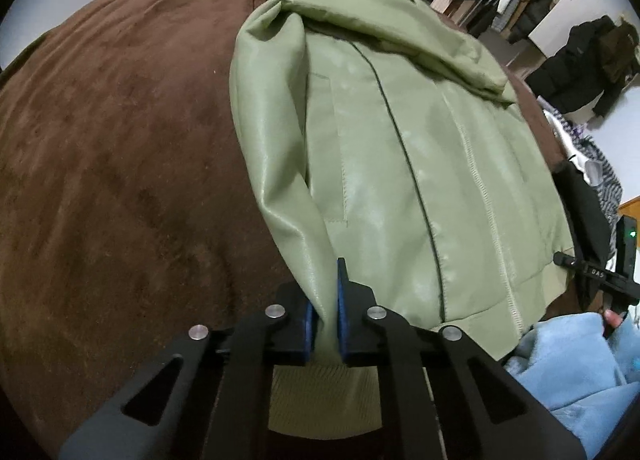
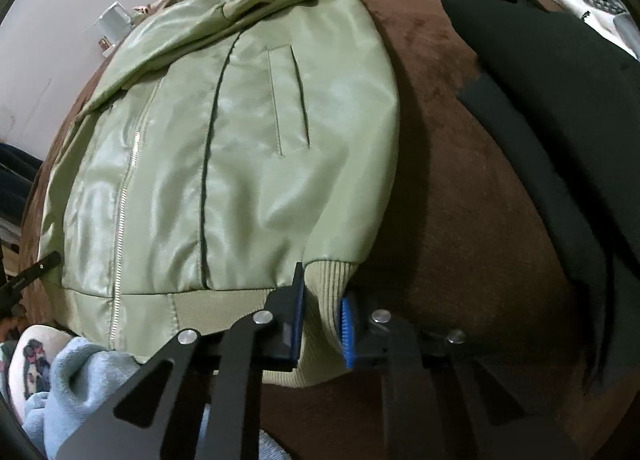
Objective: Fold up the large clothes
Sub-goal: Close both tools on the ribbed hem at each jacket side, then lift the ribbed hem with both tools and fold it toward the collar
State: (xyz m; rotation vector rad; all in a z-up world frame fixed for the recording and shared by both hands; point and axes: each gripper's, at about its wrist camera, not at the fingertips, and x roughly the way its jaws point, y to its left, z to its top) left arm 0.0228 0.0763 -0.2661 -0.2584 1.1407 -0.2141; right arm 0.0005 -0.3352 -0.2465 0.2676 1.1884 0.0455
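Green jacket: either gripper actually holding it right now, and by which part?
Both. Left gripper pinches the green jacket at the near end of its left sleeve; right gripper clamps the ribbed hem corner on the jacket's right side.

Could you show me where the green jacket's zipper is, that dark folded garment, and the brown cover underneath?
zipper [image 2: 127, 179]: right wrist view, mid-length on its pale teeth.
dark folded garment [image 2: 560, 99]: right wrist view, on its flat top.
brown cover [image 1: 120, 139]: left wrist view, bare plush left of the jacket.
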